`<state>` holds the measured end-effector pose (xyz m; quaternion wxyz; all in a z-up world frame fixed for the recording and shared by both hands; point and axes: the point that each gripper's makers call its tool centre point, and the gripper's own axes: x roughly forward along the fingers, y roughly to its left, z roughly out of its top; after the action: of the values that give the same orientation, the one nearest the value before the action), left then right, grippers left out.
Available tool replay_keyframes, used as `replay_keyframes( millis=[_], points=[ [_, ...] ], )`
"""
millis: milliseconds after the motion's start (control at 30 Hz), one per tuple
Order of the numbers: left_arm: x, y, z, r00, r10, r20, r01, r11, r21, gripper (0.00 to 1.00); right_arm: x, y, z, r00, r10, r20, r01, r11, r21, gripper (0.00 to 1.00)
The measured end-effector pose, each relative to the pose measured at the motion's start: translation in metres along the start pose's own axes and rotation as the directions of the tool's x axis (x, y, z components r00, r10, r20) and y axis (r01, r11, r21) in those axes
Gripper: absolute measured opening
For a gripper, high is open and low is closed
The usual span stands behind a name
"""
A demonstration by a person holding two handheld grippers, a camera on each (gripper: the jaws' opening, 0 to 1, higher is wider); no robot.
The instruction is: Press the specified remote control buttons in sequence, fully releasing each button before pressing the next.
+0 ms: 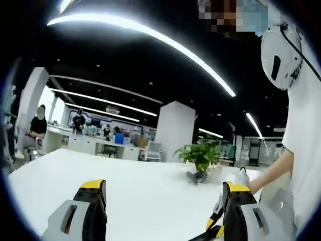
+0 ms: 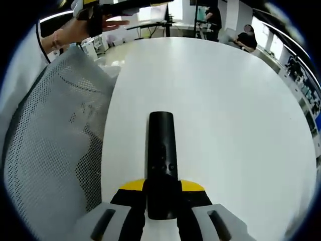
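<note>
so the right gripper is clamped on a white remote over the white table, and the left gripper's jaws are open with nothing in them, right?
One detail is off: the remote is black, not white, as the right gripper view shows. The rest holds: the right gripper is clamped on it over the white table, and in the left gripper view the left gripper has its jaws open with nothing between them.

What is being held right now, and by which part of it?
The right hand-held gripper clamps the black remote control by its near end. The left hand-held gripper is open, holding nothing.
</note>
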<state>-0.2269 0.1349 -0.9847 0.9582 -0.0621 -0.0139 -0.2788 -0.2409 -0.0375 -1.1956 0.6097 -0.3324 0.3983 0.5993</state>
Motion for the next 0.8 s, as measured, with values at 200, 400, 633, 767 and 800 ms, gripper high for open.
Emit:
replay_keyframes(
  millis=[200,400,633,767,800],
  points=[
    [-0.001,-0.003,-0.016,0.997,-0.002,-0.072,0.004,1.0,0.026,1.0,-0.004,-0.026,-0.003,1.0,-0.013,-0.024,0.013,1.0,-0.007,0.2],
    [0.0,-0.006,-0.022,0.995,-0.005,-0.101,0.009,0.999,0.037,1.0,-0.008,-0.055,-0.006,1.0,-0.013,-0.028,0.013,1.0,0.014,0.21],
    [-0.003,0.0,-0.017,0.997,0.013,-0.08,-0.012,1.0,0.018,1.0,-0.013,-0.087,-0.008,0.997,-0.036,-0.074,0.036,0.999,-0.013,0.21],
    [-0.004,0.002,-0.018,0.996,0.016,-0.088,-0.014,1.0,0.025,1.0,-0.015,-0.1,-0.007,0.995,-0.042,-0.092,0.04,0.999,-0.031,0.21],
    [-0.005,0.002,-0.018,0.996,0.016,-0.09,-0.014,1.0,0.024,1.0,-0.015,-0.103,-0.006,0.994,-0.043,-0.097,0.04,0.999,-0.036,0.21]
  ],
)
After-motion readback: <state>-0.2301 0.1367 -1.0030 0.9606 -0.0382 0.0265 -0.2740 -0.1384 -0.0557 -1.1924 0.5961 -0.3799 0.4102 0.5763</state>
